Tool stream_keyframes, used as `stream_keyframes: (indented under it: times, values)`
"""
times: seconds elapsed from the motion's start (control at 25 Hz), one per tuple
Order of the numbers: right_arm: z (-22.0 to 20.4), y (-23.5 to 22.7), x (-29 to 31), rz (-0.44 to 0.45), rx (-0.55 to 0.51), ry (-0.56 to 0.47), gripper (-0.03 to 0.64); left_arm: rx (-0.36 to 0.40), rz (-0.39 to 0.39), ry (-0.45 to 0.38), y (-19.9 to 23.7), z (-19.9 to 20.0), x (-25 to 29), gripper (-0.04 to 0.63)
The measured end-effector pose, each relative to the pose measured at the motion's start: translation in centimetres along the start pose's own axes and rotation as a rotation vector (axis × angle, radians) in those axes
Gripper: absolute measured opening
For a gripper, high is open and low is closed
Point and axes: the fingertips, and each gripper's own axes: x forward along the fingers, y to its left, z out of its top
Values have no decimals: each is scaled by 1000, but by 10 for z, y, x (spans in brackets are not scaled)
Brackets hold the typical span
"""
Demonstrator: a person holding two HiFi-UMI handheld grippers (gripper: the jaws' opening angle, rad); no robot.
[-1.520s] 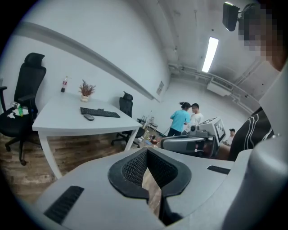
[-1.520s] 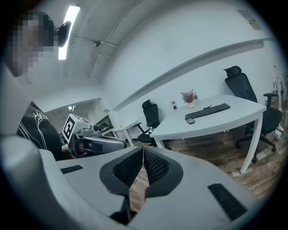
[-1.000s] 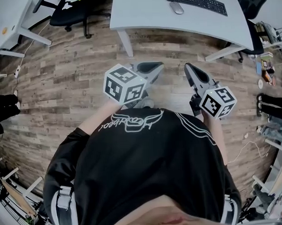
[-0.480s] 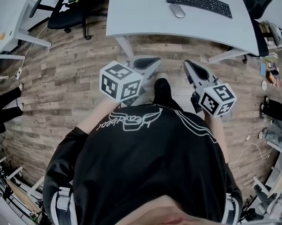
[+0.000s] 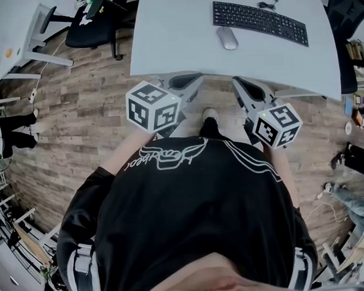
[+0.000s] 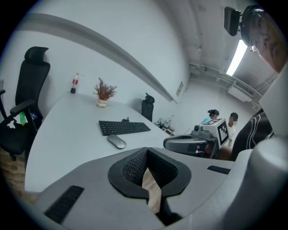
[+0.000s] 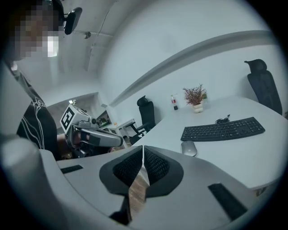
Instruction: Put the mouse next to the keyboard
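Note:
A grey mouse [image 5: 227, 38] lies on the white desk [image 5: 166, 47], just left of a black keyboard [image 5: 260, 23] and apart from it. Both grippers hang side by side at the desk's near edge, well short of the mouse. My left gripper [image 5: 194, 80] is shut with nothing between its jaws. My right gripper [image 5: 239, 83] is shut and empty too. In the left gripper view the mouse [image 6: 116, 141] sits in front of the keyboard [image 6: 124, 127]. The right gripper view shows the mouse [image 7: 189, 148] and the keyboard [image 7: 222, 129] ahead on the right.
A potted plant [image 6: 103, 92] and a small bottle [image 6: 74, 83] stand at the desk's far side. A black office chair [image 5: 94, 22] is left of the desk, by another white table [image 5: 11, 34]. Two people [image 6: 220, 119] sit far off. The floor is wood planks.
The person has walked toward the desk. Both grippers moved forward together and now reach its near edge. The keyboard and mouse show closer and fuller. Both jaws stayed shut.

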Motion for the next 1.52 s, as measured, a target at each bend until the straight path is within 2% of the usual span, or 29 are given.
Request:
stream_keyframes:
  times: [0.24, 0.52, 0.72, 1.0, 1.08, 1.2, 1.36, 1.52]
  values:
    - [21, -53, 30, 30, -6, 27, 11, -24, 44, -5, 30, 35, 42, 8]
    - [34, -79, 57, 45, -14, 61, 11, -65, 83, -21, 56, 53, 53, 8]
    - [31, -92, 78, -2, -3, 98, 12, -77, 67, -20, 82, 61, 56, 8]
    - [24, -117, 104, -96, 16, 143, 16, -78, -9, 22, 117, 71, 71, 8]
    - [24, -121, 113, -122, 10, 154, 44, -74, -28, 35, 128, 73, 73, 8]
    - [18, -125, 128, -147, 1, 196, 138, -74, -51, 51, 143, 74, 74, 8]
    - [9, -139, 144, -194, 0, 244, 192, -78, -86, 72, 158, 75, 81, 8]
    - [1, -147, 156, -245, -61, 315, 242, -81, -111, 96, 170, 72, 82, 8]
